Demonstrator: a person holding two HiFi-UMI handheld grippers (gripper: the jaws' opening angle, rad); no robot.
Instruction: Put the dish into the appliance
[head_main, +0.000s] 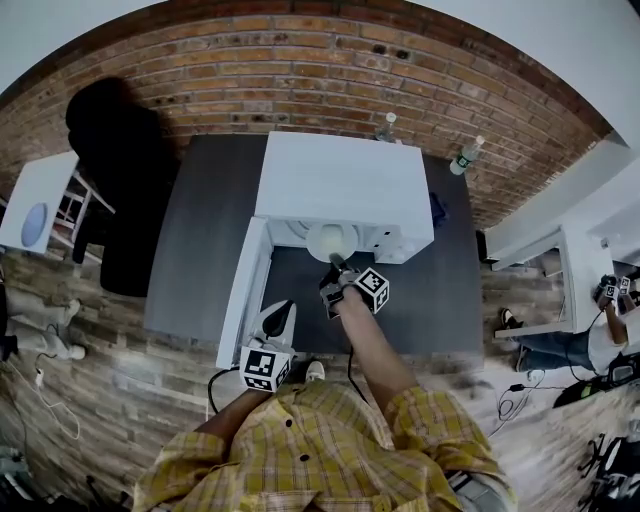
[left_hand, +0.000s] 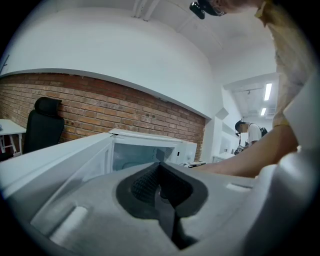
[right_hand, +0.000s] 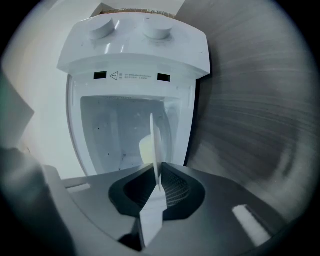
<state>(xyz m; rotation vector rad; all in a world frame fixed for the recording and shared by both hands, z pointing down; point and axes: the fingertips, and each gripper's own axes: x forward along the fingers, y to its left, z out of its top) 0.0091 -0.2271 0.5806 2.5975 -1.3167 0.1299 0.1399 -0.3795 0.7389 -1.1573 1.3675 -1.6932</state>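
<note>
— Grey left gripper nearest: jaws together, empty. Right gripper pinches the white dish by its rim, edge-on.
— Where?
— Twelve o'clock, at the mouth of the appliance (thin hold). A tilt could knock it going in and loosen it.

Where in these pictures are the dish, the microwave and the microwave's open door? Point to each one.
dish (right_hand: 156, 135): right gripper view, on its thin edge, seen side-on.
microwave (head_main: 345, 185): head view, on its flat white top.
door (head_main: 243, 290): head view, on the upper edge of the open door.
</note>
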